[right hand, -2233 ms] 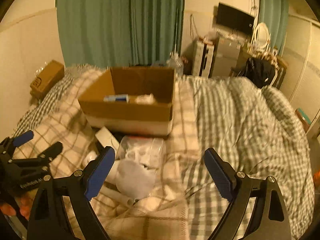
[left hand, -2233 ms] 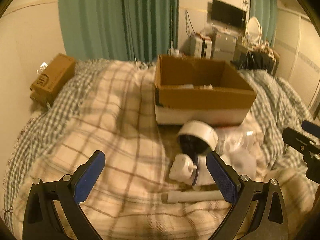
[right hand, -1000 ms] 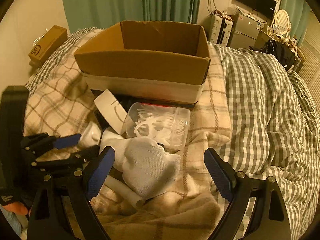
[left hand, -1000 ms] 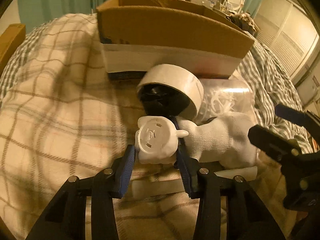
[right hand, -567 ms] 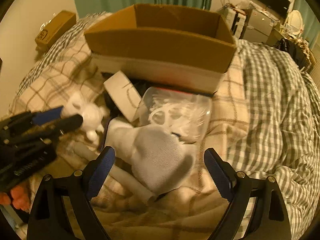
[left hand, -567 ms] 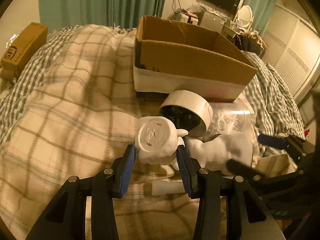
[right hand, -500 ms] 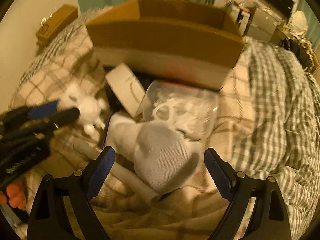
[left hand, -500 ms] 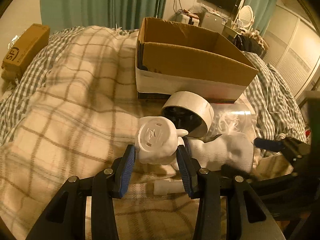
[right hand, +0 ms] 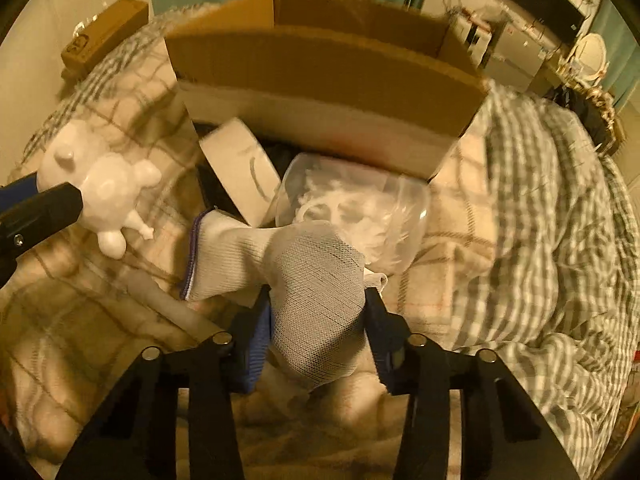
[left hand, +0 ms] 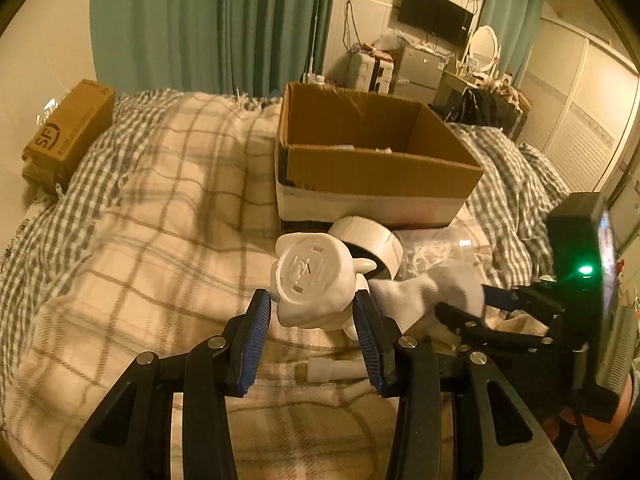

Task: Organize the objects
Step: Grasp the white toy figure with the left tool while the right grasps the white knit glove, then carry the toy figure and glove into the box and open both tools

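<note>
While left gripper [left hand: 312, 316] clamps white toy [left hand: 314, 280] — right gripper [right hand: 318, 320] pinches sock [right hand: 316, 280].

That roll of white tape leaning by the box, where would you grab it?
Probably across the tape roll's flat sides, coming from above: it stands on edge against the cardboard box, its top rim free, while the clear plastic container crowds its right side.

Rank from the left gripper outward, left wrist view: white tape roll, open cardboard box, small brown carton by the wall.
From the left gripper:
1. White tape roll, just ahead, slightly right.
2. Open cardboard box, behind the roll, centre-right.
3. Small brown carton, far left, against the wall.
</note>
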A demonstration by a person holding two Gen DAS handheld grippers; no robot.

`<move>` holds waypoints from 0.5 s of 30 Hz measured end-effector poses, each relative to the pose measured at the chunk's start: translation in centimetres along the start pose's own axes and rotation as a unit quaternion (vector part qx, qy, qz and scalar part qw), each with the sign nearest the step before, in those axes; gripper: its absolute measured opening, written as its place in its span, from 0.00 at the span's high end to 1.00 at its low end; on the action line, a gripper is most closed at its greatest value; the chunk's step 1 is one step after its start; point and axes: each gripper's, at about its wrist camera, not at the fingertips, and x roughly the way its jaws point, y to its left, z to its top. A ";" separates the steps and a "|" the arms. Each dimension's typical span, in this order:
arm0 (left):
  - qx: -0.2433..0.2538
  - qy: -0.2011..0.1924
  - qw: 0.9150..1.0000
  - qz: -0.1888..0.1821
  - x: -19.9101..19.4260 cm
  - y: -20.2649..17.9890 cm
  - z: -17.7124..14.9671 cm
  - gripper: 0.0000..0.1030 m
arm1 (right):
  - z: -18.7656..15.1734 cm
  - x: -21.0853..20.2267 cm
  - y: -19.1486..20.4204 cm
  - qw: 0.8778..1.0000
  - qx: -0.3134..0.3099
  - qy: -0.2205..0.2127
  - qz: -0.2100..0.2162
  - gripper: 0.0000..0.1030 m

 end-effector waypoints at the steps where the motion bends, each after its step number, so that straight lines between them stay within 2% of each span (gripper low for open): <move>1: -0.001 -0.005 1.000 0.001 -0.4 0.1 0.2 0.58 | 0.0 -0.9 -0.1 1.000 0.003 -0.014 -0.002 0.61; 9: 0.004 -0.047 0.999 0.013 -3.0 0.5 3.8 0.58 | 2.4 -9.0 -0.1 0.993 0.009 -0.120 -0.015 0.62; 15: 0.016 -0.086 0.996 0.020 -4.3 0.3 8.7 0.58 | 7.0 -13.6 -1.5 0.984 0.003 -0.178 -0.024 0.62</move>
